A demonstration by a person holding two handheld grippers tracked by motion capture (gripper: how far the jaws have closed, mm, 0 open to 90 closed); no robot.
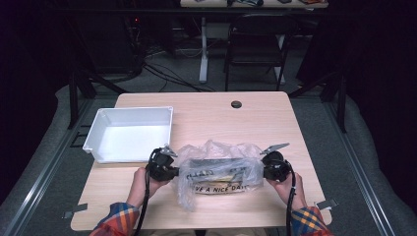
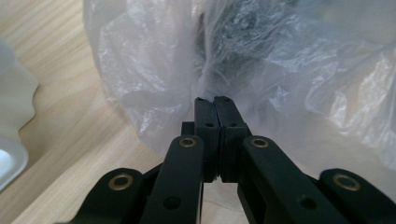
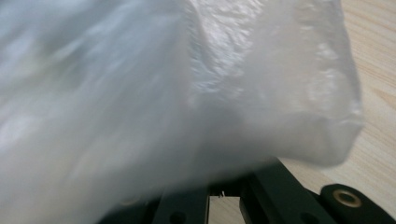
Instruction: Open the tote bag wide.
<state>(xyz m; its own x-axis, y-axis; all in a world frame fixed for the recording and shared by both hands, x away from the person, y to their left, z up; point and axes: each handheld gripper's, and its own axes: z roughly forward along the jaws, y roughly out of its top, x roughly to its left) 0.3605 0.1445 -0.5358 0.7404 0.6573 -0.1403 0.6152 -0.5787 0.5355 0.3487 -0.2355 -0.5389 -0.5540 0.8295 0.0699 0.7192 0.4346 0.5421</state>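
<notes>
Left gripper clamped shut on crinkled clear plastic bag; right gripper likewise pinching opposite edge. Best kept level, pulled apart gently above light wooden table, avoiding tears.

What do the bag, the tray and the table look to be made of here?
Bag: thin clear plastic film, glossy; it crinkles, and dark contents and printed lettering show through. Tray: probably moulded white plastic, smooth and matte, with a rolled rim. Table: pale wood-grain top, likely laminate rather than solid wood; the grain looks uniform, so this stays open.
</notes>
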